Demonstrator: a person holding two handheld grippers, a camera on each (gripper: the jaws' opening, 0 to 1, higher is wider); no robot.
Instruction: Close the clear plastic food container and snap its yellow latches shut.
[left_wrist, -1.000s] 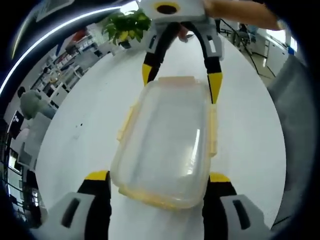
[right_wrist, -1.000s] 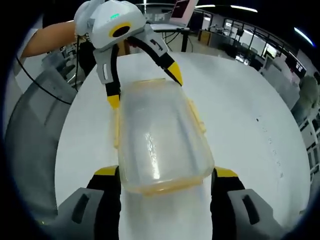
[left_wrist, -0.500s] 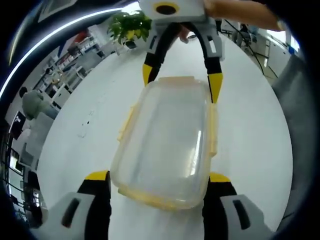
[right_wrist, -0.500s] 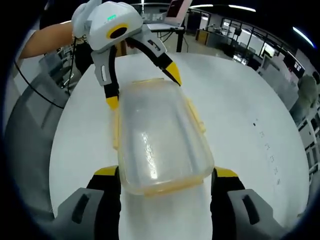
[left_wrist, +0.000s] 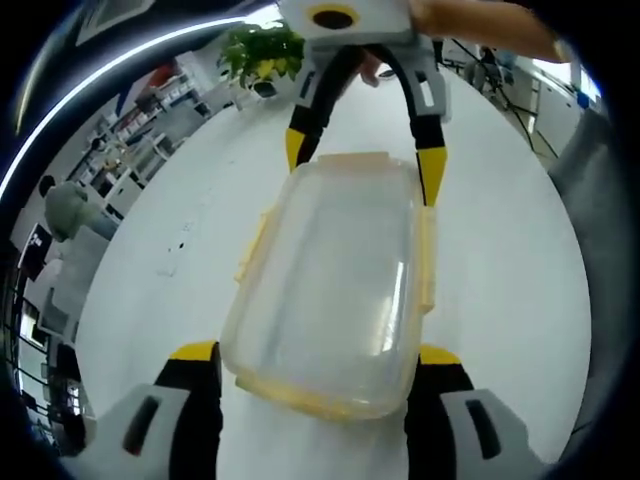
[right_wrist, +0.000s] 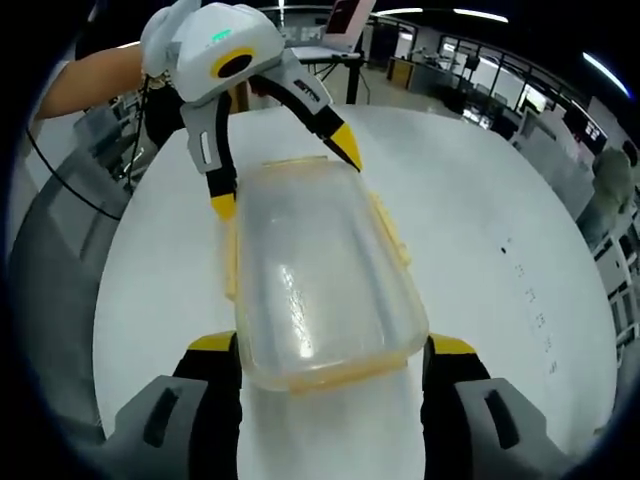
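Your left gripper view looks steeply down and forward from close range along its own jaws at the clear container (left_wrist: 335, 290) on the white table (left_wrist: 180, 270), with the right gripper (left_wrist: 362, 165) facing it at the far end. Your right gripper view looks from the opposite end, equally close, so the left gripper (right_wrist: 285, 180) faces it across the container (right_wrist: 315, 275). Both views share the container and table (right_wrist: 470, 240), seen from opposite ends.
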